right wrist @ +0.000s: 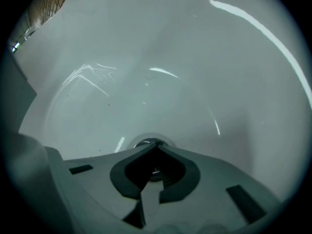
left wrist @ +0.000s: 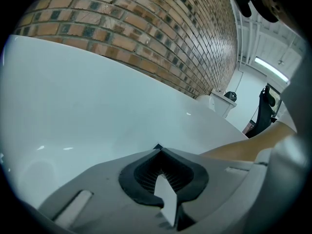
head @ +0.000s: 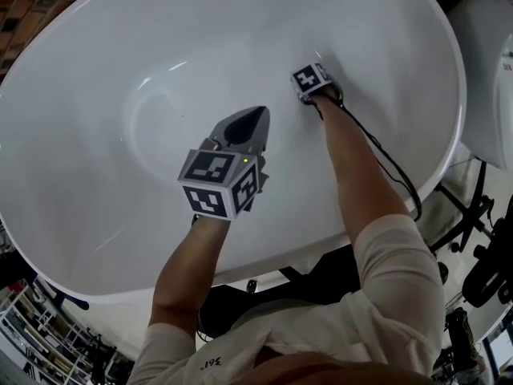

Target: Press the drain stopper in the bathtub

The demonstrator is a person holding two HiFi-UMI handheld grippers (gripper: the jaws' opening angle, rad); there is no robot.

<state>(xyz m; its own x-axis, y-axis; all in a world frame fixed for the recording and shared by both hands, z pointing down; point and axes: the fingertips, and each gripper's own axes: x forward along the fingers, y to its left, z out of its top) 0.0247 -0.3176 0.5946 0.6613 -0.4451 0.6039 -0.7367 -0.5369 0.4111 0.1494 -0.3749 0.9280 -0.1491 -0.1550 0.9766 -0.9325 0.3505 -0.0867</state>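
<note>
Your left gripper (left wrist: 158,149): jaws pressed together, empty, hangs over bathtub (head: 96,95) floor. Your right gripper (right wrist: 155,146): jaws pressed together, drain stopper (right wrist: 142,142) at 12 o'clock, just past tips. Push straight down on stopper's middle, slow, no sliding.

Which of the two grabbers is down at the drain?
The right gripper: its closed tips sit at the drain stopper, while the left gripper hangs higher.
</note>
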